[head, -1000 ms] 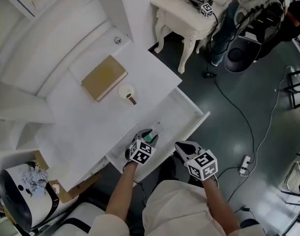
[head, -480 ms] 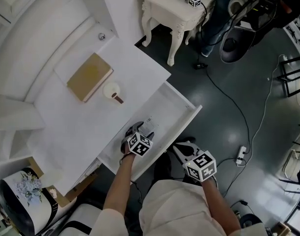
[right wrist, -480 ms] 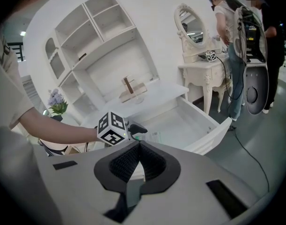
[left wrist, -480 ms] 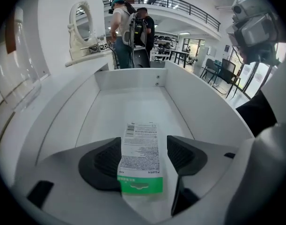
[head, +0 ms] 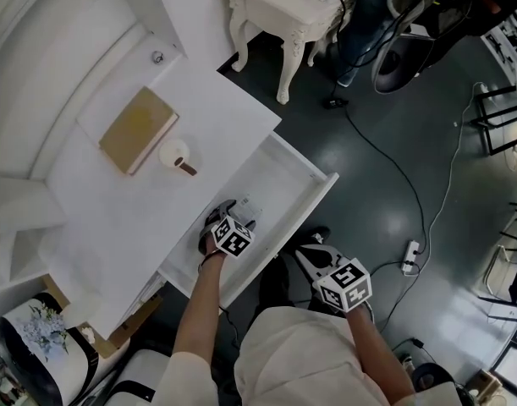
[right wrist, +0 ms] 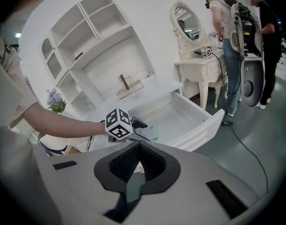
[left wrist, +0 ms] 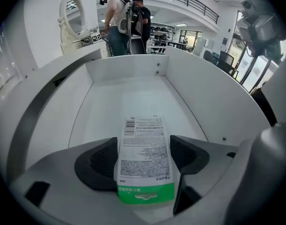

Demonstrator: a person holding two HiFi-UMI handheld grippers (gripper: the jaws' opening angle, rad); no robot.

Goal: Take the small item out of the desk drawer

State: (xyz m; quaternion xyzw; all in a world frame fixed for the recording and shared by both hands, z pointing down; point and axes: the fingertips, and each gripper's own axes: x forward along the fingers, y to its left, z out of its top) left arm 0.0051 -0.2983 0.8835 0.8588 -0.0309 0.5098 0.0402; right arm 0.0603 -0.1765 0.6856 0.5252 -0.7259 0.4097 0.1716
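Observation:
A white desk drawer (head: 313, 194) stands pulled open. On its floor lies a flat white packet (left wrist: 145, 161) with printed text and a green bottom edge, also visible from above as the packet (head: 251, 203). My left gripper (left wrist: 143, 143) reaches down into the drawer, its jaws one on each side of the packet. They have just been opening and are open, not pressing on it. From the head view the left gripper (head: 233, 225) is at the drawer's near end. My right gripper (right wrist: 138, 146) hangs shut and empty in front of the drawer, the right gripper (head: 307, 256) over the dark floor.
On the desktop lie a tan book (head: 138, 129) and a small white cup with a brown stick (head: 175, 154). A white dressing table (head: 275, 11) and a dark chair (head: 410, 49) stand beyond. Cables and a power strip (head: 408, 256) lie on the floor. People stand far off.
My left gripper has sunk into the drawer over the packet and its jaws have spread. The right gripper has shifted slightly. The head view has swung, so the desk sits higher and further left.

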